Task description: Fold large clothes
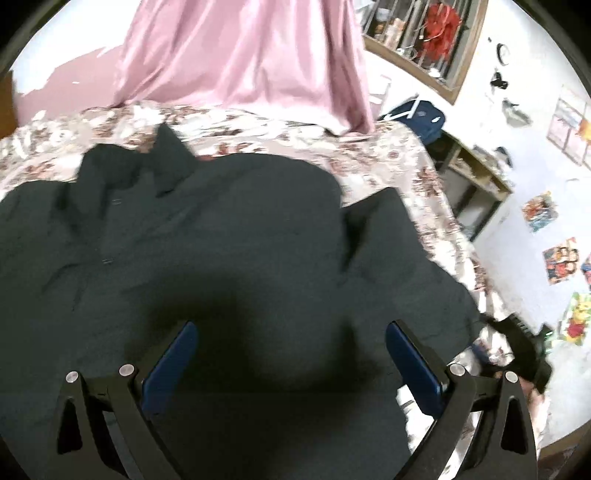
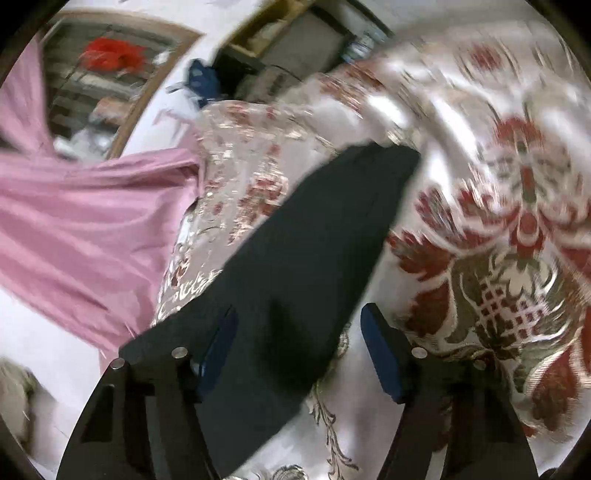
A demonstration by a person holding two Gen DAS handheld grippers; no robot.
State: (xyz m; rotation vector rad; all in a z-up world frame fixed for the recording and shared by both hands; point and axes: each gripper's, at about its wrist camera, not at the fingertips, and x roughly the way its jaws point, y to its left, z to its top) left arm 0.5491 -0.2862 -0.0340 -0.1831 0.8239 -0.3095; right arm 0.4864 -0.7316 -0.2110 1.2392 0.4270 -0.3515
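Here, a dark green shirt (image 1: 229,236) lies spread across a bed covered in a cream bedspread (image 1: 388,162) with a red floral pattern, its button placket and collar visible toward the far left in the left wrist view. The left hand-held gripper (image 1: 290,332) hovers over the lower part of the garment, its blue-padded fingers (image 1: 173,362) spread wide with nothing between them but the cloth beneath; a dark shadow falls on the fabric between the jaws. In the right wrist view, blurred, a long tapering stretch of the same shirt (image 2: 314,251) runs diagonally across the bedspread (image 2: 498,240). The right hand-held gripper (image 2: 299,325) sits with this dark fabric lying between its blue fingers (image 2: 380,354), the jaws partly open; the left finger is over the cloth and the right one stands clear of its edge, and neither pad visibly presses on it. A pink curtain (image 1: 243,55) hangs beyond the bed. To the right of it stands a wooden-framed barred window (image 1: 424,40) with a red ornament (image 1: 441,29), and a wooden shelf (image 1: 476,177) stands against a white wall with colourful pictures (image 1: 559,258).
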